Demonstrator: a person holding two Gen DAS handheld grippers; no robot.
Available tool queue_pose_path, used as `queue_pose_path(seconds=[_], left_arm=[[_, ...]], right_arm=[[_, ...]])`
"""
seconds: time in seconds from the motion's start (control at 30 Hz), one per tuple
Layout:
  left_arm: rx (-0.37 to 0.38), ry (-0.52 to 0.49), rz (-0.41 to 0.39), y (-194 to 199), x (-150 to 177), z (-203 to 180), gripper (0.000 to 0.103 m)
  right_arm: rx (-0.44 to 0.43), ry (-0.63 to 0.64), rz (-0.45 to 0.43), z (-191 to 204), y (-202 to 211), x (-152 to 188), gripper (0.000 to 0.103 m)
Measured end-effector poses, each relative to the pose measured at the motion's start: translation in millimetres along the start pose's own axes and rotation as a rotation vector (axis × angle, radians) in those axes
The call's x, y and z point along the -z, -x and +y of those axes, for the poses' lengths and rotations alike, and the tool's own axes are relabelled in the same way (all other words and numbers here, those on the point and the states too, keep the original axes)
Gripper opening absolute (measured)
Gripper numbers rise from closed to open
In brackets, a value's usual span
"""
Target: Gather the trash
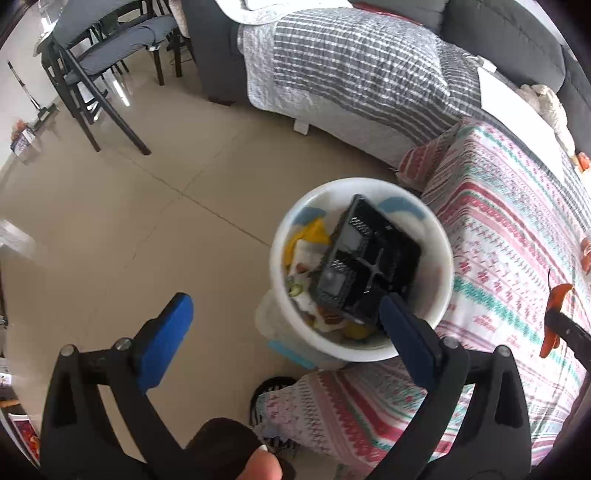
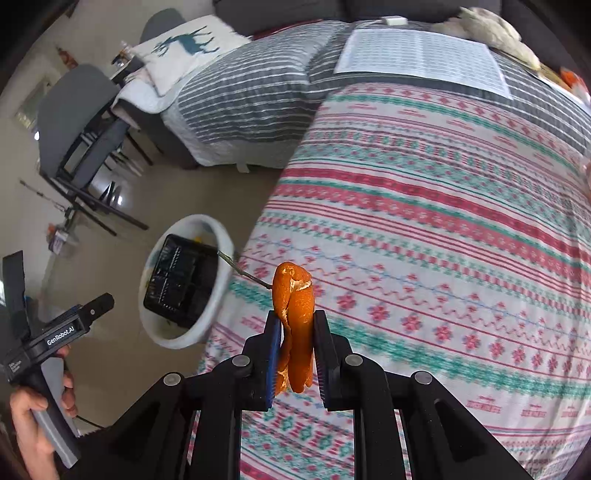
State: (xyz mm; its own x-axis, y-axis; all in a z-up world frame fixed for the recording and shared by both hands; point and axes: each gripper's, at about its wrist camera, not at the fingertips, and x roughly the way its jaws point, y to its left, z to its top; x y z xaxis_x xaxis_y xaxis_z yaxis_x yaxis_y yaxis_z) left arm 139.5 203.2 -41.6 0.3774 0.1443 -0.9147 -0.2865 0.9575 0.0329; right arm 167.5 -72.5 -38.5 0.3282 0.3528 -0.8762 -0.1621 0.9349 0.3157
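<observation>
A white trash bin [image 1: 445, 258] stands on the floor beside the patterned bedspread [image 1: 509, 236]. A black plastic tray [image 1: 369, 262] lies tilted inside it on paper and yellow scraps. My left gripper [image 1: 284, 310] is open and empty above the bin's near rim. My right gripper [image 2: 295, 325] is shut on an orange peel [image 2: 293, 295] and holds it above the bedspread [image 2: 443, 229], to the right of the bin [image 2: 221, 288]. The peel and right gripper show at the left wrist view's right edge [image 1: 556, 314]. More orange pieces [image 1: 585, 251] lie on the bedspread.
A grey striped quilt [image 1: 351, 62] covers a sofa behind. A white printed sheet [image 2: 421, 59] and a crumpled cloth [image 2: 491, 29] lie at the bed's far end. Dark chairs [image 1: 96, 74] stand on the tiled floor at left. A dark slipper [image 1: 269, 387] lies near the bin.
</observation>
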Motion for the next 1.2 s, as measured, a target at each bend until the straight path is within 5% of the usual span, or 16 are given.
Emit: queue_pose_path(seconds=[0.6, 0.67, 0.73, 0.83, 0.97, 1.2], left_arm=[[-0.078, -0.034, 0.012, -7.9, 6.7, 28.7, 0.101], [-0.078, -0.045, 0.012, -7.7, 7.6, 28.9, 0.101], [-0.069, -0.056, 0.009, -6.3, 8.9, 28.2, 0.101], [-0.061, -0.094, -0.005, -3.8, 11.9, 21.3, 0.101], [-0.078, -0.116, -0.044, 3.4, 21.1, 6.4, 0.102], [-0.011, -0.132, -0.093, 29.7, 53.1, -24.8, 0.102]], right_arm=[[-0.163, 0.082, 0.035, 99.8, -85.7, -21.5, 0.022], [-0.167, 0.084, 0.024, 101.5, -86.2, -20.1, 0.044], [-0.166, 0.086, 0.008, 99.7, -80.3, -16.4, 0.055], [-0.125, 0.107, -0.022, 92.1, -59.7, -8.8, 0.056], [-0.061, 0.099, -0.088, 69.5, -21.0, 2.7, 0.069], [0.039, 0.061, -0.157, 25.8, 36.1, 34.2, 0.078]])
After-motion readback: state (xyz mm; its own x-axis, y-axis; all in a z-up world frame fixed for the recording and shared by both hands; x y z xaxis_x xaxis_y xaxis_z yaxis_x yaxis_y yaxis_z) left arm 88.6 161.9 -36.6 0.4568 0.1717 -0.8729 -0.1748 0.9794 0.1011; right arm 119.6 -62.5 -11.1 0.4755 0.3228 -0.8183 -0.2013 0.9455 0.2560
